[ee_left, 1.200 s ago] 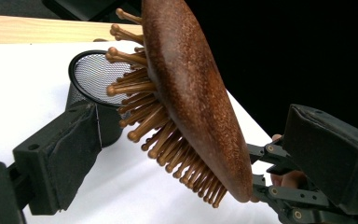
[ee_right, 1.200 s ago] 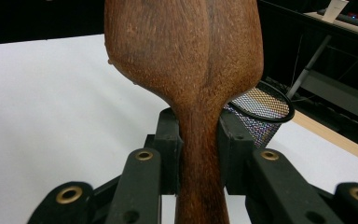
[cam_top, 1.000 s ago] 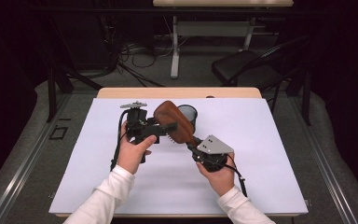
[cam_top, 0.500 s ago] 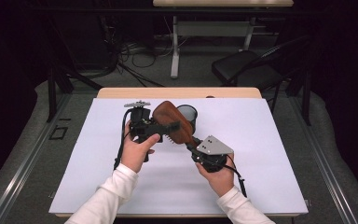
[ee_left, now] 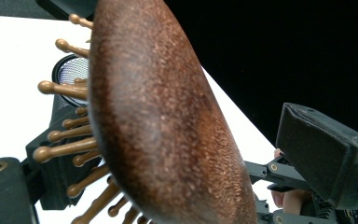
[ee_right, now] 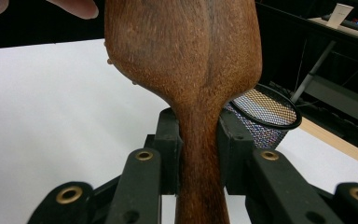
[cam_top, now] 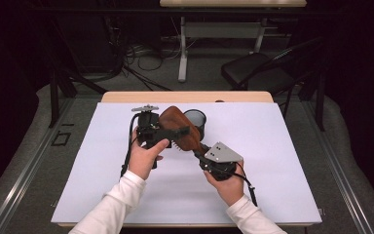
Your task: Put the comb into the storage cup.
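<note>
A brown wooden hairbrush (cam_top: pixel 173 119) with wooden pins is held up over the white table (cam_top: pixel 272 165). My right gripper (cam_top: pixel 200 148) is shut on its handle (ee_right: pixel 200 140), pads pressing both sides. My left gripper (cam_top: pixel 182 132) reaches in from the left with the brush head (ee_left: pixel 158 116) between its jaws. Those jaws have just been closing. The right-hand pad (ee_left: pixel 317 149) still stands apart from the wood, and the pins point toward the other pad (ee_left: pixel 56 158).
A black mesh cup (cam_top: pixel 196 118) stands upright on the table just behind the brush, also in the right gripper view (ee_right: pixel 265 116). A wooden strip (cam_top: pixel 185 96) borders the table's far edge. A dark chair (cam_top: pixel 258 73) and cables lie beyond it.
The left gripper has edged a little to the right, closer around the brush head. The brush and the right gripper have kept still.
</note>
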Action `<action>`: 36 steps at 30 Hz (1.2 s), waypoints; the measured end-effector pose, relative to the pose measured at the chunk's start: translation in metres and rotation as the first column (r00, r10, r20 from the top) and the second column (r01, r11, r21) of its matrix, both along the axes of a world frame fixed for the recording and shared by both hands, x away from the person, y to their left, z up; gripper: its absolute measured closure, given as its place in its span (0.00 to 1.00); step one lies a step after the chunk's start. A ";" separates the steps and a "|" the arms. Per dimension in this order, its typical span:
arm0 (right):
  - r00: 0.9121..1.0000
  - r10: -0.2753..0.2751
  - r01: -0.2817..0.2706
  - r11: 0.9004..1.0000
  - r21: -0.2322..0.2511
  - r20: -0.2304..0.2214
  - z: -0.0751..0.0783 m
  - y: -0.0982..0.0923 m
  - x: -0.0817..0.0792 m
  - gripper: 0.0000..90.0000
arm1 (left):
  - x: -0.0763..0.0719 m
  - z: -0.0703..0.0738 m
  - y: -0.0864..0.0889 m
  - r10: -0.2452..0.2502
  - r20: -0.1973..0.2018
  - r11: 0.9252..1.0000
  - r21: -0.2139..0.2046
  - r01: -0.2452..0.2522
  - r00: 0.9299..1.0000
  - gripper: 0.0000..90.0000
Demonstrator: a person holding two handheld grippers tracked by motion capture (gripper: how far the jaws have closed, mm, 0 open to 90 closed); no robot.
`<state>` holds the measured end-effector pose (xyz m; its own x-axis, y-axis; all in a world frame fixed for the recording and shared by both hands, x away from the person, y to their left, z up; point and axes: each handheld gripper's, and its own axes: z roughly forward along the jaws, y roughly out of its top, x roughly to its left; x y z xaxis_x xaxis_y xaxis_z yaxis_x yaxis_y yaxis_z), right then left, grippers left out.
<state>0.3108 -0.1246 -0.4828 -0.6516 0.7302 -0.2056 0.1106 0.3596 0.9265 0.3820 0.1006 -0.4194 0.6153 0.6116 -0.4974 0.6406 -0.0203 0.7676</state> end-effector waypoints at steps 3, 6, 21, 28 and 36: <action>1.000 0.001 -0.001 1.000 -0.003 0.000 0.000 0.000 0.000 0.81 | 0.000 0.000 -0.001 -0.004 -0.006 1.000 -0.002 0.004 1.000 0.10; 1.000 0.002 -0.002 1.000 -0.003 0.000 0.000 0.000 0.000 0.81 | 0.001 -0.001 -0.001 -0.003 -0.011 1.000 -0.005 0.003 1.000 0.10; 1.000 0.001 -0.001 1.000 -0.001 0.004 0.000 0.000 0.000 0.81 | 0.004 -0.002 0.001 -0.004 -0.034 1.000 -0.025 0.003 0.999 0.17; 1.000 -0.002 0.002 1.000 0.000 -0.002 -0.002 0.001 0.000 0.81 | 0.005 -0.002 0.001 0.002 -0.043 1.000 -0.019 -0.003 0.999 0.21; 1.000 -0.003 0.003 1.000 0.001 0.000 -0.001 0.000 0.000 0.81 | 0.006 -0.003 0.003 0.012 -0.043 1.000 -0.021 -0.013 0.999 0.29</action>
<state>0.3106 -0.1249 -0.4842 -0.6493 0.7323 -0.2051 0.1114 0.3583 0.9269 0.3877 0.1035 -0.4221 0.5856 0.6082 -0.5359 0.6729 0.0038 0.7397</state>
